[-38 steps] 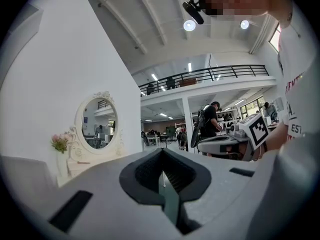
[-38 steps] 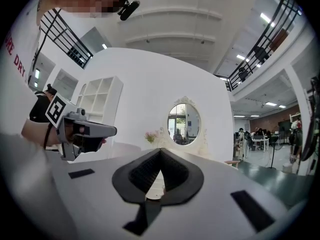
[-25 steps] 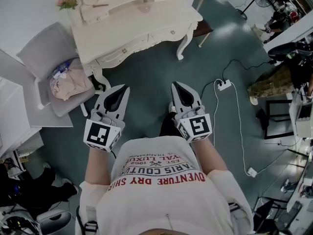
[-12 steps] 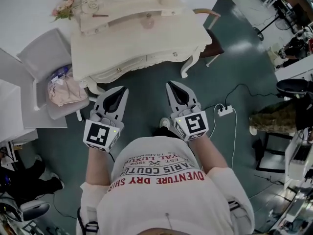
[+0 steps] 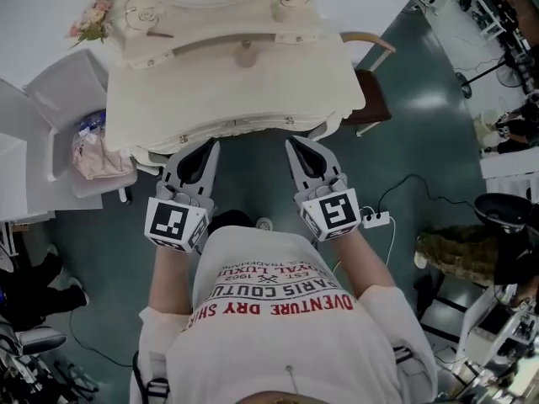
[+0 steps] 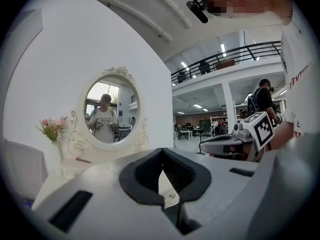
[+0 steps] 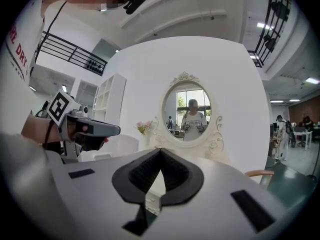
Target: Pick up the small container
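Clenched empty, tip to tip: left gripper [image 5: 209, 148] and right gripper [image 5: 293, 146] at the dressing table's [image 5: 168, 91] 6 o'clock edge. At 12 o'clock beyond, possibly the small container [image 5: 245, 58].

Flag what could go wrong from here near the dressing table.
The left gripper and right gripper are both shut. Unless one opens, it may knock what looks like the small container along the dressing table. The power strip and its cable lie on the floor by the person's right side, a possible trip.
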`<move>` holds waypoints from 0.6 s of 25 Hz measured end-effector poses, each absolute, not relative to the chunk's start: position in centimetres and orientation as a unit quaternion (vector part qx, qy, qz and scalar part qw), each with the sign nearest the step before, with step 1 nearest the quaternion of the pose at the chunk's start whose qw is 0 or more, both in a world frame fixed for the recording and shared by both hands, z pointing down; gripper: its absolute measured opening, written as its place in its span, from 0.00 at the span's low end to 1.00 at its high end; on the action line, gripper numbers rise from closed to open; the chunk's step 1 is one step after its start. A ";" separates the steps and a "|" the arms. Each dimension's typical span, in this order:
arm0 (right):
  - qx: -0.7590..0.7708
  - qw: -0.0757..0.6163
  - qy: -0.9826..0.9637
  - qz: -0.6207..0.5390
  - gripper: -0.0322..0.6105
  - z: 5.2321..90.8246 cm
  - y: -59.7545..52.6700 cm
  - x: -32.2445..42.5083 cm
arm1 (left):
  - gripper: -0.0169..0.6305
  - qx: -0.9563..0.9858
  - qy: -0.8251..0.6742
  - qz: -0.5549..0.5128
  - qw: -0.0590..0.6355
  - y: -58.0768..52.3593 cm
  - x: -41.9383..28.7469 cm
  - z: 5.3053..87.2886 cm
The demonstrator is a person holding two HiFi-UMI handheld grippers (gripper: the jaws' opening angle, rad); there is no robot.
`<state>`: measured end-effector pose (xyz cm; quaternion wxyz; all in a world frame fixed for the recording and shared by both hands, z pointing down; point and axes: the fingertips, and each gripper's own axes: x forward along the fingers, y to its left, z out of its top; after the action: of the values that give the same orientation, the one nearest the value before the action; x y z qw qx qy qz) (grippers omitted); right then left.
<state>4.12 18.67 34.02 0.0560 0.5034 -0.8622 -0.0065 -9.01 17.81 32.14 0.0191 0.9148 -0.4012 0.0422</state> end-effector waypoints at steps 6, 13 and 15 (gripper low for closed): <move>0.500 0.044 -0.865 0.012 0.05 35.0 13.0 6.4 | 0.04 0.913 -0.399 0.072 0.036 12.6 -6.8 34.4; 0.490 0.057 -0.870 0.004 0.05 36.1 4.9 7.6 | 0.04 0.915 -0.396 0.068 0.037 2.6 -4.3 36.3; 0.487 0.058 -0.871 0.010 0.05 36.5 1.8 7.8 | 0.04 0.914 -0.398 0.062 0.043 -0.8 -4.0 36.9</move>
<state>7.76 1.83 36.46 0.0580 0.4872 -0.8713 0.0099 -3.99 -0.78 36.89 0.0433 0.9145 -0.3976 0.0616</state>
